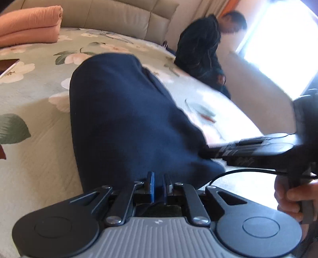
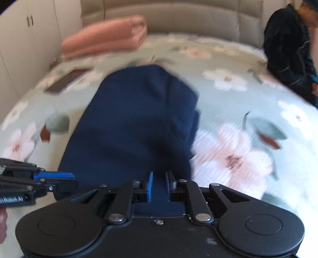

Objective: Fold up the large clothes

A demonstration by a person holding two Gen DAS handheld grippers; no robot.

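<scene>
Left wrist view: left gripper [image 1: 158,183] nearly closed, blue pads pinching the near edge of the long dark navy cloth garment [image 1: 123,111]. Seen stretching away up the pale green quilted bedspread with pink and white flowers [image 1: 35,99], towards the beige padded headboard [image 1: 119,17]. Right gripper [image 1: 210,151] blurred, reaching in from the right at the garment's near right edge; state not readable from this side.

Right wrist view: right gripper [image 2: 160,183] nearly closed as well, navy cloth filling the gap between its pads. Left gripper [image 2: 59,176] just beside it on the left, at the same near hem. Garment [image 2: 139,111] lying down the middle of the bedspread [image 2: 238,99], already narrowed into a long strip.

Also noted: folded salmon-pink blanket [image 1: 29,25] at the far left, flat dark-covered book [image 1: 8,65] on the left, seated person in dark clothing [image 1: 200,51] at the far right bed edge.

Judged: lengthwise fold done, crosswise fold in hand. Next move likely needing both grips kept firm, near hem lifted and carried level towards the far end, edges aligned before release.
</scene>
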